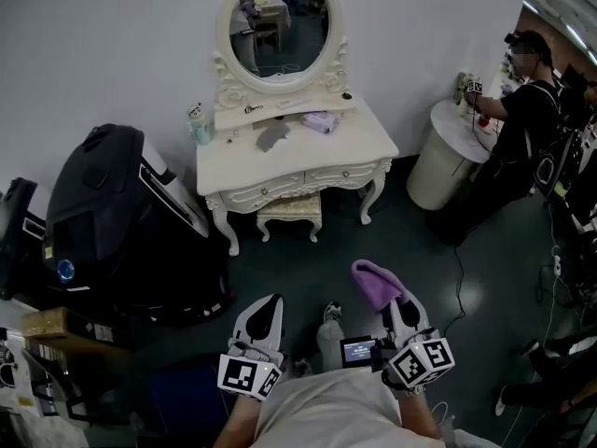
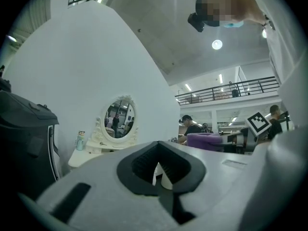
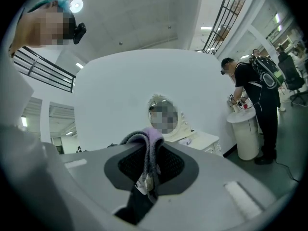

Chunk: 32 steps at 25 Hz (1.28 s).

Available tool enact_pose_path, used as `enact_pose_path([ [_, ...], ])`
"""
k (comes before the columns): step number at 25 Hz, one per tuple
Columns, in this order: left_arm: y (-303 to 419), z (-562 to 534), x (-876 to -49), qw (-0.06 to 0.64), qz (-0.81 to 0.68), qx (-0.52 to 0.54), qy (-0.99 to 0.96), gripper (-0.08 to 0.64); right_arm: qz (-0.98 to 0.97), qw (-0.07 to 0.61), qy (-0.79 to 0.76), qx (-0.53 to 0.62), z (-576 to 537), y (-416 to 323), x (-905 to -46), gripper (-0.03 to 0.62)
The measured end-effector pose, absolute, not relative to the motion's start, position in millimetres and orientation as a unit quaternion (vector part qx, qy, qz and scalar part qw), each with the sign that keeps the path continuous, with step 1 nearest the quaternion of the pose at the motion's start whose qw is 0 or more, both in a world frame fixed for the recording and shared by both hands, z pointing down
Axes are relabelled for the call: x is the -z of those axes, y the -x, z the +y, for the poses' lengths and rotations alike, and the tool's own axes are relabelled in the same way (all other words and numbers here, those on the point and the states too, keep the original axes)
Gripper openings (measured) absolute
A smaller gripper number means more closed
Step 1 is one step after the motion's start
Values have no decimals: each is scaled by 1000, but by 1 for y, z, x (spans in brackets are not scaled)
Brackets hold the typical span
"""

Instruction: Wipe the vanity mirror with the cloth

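The oval vanity mirror (image 1: 280, 26) stands in its white carved frame on a white dressing table (image 1: 359, 147) against the far wall. It also shows small in the left gripper view, where the mirror (image 2: 119, 119) sits left of centre. Both grippers are held low and close to my body, well short of the table. My right gripper (image 1: 399, 308) is shut on a purple cloth (image 1: 376, 281). That cloth (image 3: 147, 141) bulges out between the jaws of the right gripper (image 3: 149, 172). My left gripper (image 1: 264, 322) is shut and holds nothing, as the left gripper (image 2: 161, 173) shows in its own view.
A large black machine (image 1: 112, 222) stands left of the table. A stool (image 1: 290, 212) is tucked under it. On the tabletop lie a bottle (image 1: 199, 124), a grey rag (image 1: 272, 136) and a pink item (image 1: 320, 121). A person (image 1: 522, 110) works at a round white stand (image 1: 446, 166) on the right.
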<state>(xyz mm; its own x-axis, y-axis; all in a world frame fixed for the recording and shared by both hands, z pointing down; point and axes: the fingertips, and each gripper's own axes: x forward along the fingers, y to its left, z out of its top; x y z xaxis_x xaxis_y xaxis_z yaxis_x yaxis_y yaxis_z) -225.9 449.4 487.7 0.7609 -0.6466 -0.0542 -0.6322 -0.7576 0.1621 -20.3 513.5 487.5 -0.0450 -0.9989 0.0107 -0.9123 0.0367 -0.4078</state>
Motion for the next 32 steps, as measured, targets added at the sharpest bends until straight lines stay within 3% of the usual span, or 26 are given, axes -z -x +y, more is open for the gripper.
enact_pose_path([
  [10, 216, 355, -486, 63, -391, 38, -918, 2, 726, 145, 650, 168, 401, -5, -492, 53],
  [22, 143, 220, -473, 58, -447, 46, -892, 2, 777, 121, 597, 160, 239, -70, -478, 53],
  [32, 79, 156, -480, 68, -448, 44, -890, 2, 780, 108, 594, 164, 167, -130, -483, 54],
])
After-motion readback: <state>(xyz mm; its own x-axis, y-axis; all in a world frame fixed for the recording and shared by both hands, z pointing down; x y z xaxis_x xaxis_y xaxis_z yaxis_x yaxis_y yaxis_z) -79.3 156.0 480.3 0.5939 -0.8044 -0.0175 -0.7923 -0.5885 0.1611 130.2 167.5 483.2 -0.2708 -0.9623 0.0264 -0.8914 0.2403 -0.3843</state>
